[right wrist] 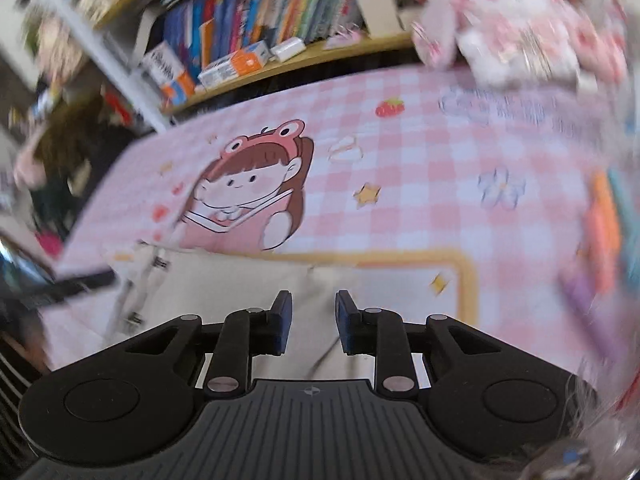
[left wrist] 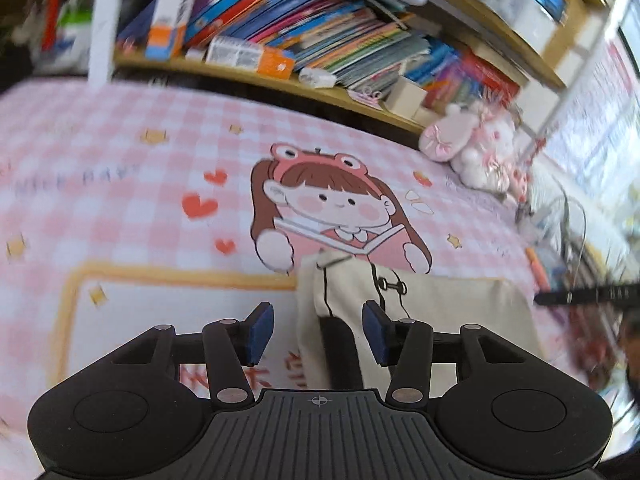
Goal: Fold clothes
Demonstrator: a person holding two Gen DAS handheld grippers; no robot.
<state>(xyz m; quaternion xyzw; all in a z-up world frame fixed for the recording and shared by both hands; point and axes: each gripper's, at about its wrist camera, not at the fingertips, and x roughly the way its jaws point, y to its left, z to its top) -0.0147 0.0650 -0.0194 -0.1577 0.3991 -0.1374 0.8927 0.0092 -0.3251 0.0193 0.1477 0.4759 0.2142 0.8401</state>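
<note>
The left gripper [left wrist: 318, 332] hovers low with its blue-padded fingers [left wrist: 262, 332] spread apart and nothing between them; the cream garment [left wrist: 440, 320] lies just beyond and under their tips, its black-trimmed edge and a small metal clasp [left wrist: 394, 286] at about 12 o'clock from the gap. The right gripper [right wrist: 310, 322] is also level and low, its fingers [right wrist: 282, 322] parted with a clear gap, empty, poised over the same cream garment [right wrist: 240, 280], which spreads from 12 toward 9 o'clock in that view. Both views are motion-blurred.

The garment rests on a pink-and-white checked cover [left wrist: 120, 168] that lies over the bench, printed with a cartoon girl [left wrist: 332, 204] in a frog hat, red hearts and a yellow-bordered white panel [left wrist: 160, 308]. At 2 o'clock from the left gripper sits a pink-and-white plush toy [left wrist: 476, 148]; in the right wrist view it is at 1 o'clock. Behind the bench, at 12 o'clock, a wooden shelf [left wrist: 280, 84] carries rows of colourful books [left wrist: 320, 28] and small boxes. A dark slender object [left wrist: 588, 294] enters the left wrist view at 3 o'clock; what it is I cannot tell.
</note>
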